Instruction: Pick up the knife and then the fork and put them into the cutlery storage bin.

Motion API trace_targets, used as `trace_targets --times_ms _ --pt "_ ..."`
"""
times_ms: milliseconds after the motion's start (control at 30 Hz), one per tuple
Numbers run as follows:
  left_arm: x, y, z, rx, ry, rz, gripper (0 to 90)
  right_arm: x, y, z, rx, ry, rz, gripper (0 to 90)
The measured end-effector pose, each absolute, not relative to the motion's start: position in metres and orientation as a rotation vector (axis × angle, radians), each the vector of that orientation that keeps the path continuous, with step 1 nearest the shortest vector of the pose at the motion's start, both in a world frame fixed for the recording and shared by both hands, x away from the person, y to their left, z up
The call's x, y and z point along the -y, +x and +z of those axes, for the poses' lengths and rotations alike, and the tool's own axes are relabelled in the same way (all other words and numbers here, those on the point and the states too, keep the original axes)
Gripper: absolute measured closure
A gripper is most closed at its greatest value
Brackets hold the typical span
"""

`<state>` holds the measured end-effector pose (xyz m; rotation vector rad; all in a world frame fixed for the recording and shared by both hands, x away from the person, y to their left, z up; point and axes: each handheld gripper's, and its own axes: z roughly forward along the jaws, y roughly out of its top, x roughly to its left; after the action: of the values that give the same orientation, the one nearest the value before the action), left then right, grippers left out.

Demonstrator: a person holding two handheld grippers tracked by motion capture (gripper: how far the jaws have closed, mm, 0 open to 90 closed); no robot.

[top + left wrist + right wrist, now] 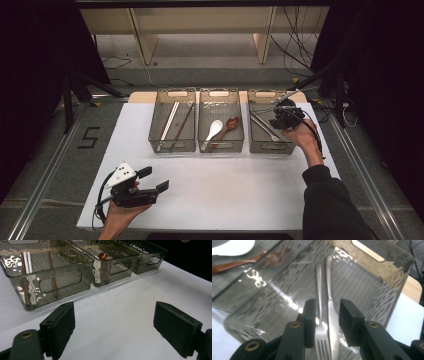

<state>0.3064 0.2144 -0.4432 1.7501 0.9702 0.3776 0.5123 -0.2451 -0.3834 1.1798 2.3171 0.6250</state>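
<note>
Fork (320,312) lengthwise in right bin (387,290), tines toward right gripper (325,315).

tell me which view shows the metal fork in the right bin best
The right gripper view: the fork lies close up between the open fingers, tines visible, beside another metal utensil. The high view shows it as a thin pale streak in the right bin. The left gripper view shows that bin far off, contents unreadable.

Steel fork (320,315), knife (331,310), flat in right bin (387,287)
</note>
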Motion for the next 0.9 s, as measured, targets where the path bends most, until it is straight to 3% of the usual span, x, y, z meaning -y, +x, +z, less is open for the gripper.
trace_targets --times_ms 533,900 --pt "-0.215 0.307 -0.444 -0.971 1.752 0.378 17.3 0.234 0.484 -0.377 -2.310 1.203 0.967 45.1" --pt "-0.214 0.307 -0.444 -0.974 1.754 0.374 17.3 0.220 0.451 -0.373 -2.299 1.146 1.162 36.7"
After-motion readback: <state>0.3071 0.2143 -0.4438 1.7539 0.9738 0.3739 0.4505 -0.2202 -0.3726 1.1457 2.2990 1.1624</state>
